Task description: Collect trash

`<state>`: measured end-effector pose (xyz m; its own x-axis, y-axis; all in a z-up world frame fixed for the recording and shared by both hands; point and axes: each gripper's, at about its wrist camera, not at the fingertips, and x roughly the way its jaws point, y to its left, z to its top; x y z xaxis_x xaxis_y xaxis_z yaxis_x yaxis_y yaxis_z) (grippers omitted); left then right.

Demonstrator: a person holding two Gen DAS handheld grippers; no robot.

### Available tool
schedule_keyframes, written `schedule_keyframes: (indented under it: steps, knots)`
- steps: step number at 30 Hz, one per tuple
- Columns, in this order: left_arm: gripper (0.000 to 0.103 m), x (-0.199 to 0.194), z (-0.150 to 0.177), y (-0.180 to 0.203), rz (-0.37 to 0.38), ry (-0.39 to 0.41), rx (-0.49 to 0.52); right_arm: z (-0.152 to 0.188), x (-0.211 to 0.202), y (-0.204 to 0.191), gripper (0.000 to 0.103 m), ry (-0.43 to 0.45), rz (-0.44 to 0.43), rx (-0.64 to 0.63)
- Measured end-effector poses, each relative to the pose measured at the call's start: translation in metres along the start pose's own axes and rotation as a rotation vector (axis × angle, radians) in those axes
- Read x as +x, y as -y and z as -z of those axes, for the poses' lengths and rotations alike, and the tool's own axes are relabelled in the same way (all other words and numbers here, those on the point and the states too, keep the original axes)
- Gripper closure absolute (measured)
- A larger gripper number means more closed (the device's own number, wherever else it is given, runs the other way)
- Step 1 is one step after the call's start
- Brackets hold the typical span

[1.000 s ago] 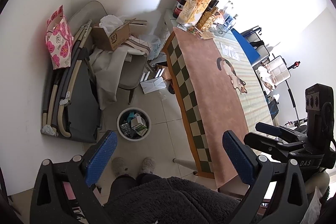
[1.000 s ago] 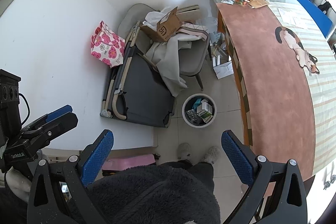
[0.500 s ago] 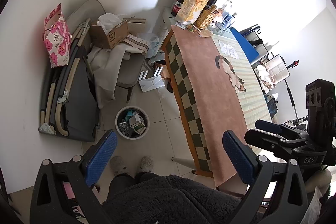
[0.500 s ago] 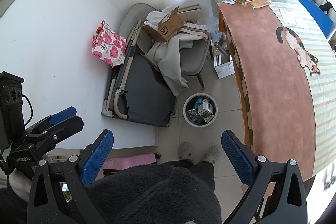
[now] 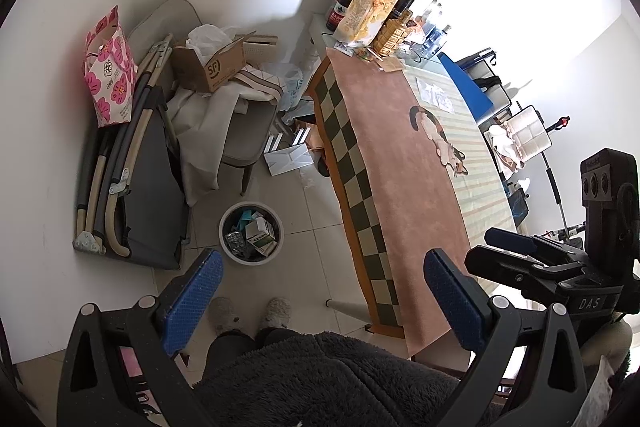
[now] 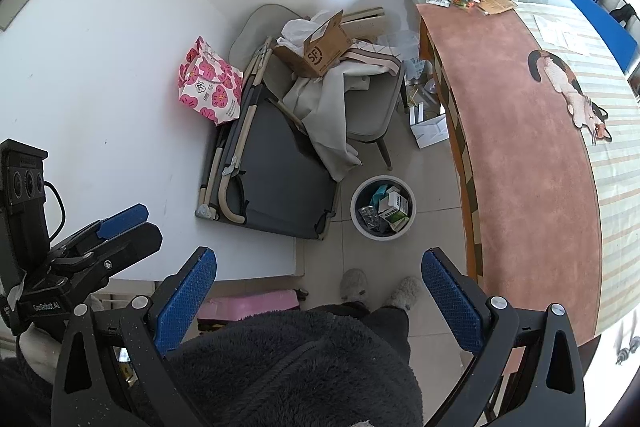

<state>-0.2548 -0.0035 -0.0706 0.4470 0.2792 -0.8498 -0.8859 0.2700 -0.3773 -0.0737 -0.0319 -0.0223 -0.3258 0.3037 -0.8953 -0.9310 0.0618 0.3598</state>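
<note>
Below, round white bin (image 5: 251,234) of crumpled boxes, tongs (image 5: 320,297) agape.

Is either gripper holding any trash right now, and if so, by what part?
Nothing is held. The left gripper and the right gripper are both open and empty, high above the trash bin on the floor.
</note>
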Motion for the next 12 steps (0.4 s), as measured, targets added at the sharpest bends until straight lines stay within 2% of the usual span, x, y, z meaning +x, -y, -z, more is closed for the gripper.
schedule_keyframes:
  steps: [12]
  knots:
    - [0.001, -0.0001, -0.0008, 0.0009, 0.002, 0.000, 0.002, 0.0069, -0.0004, -0.0021, 0.000, -0.006, -0.006, -0.006]
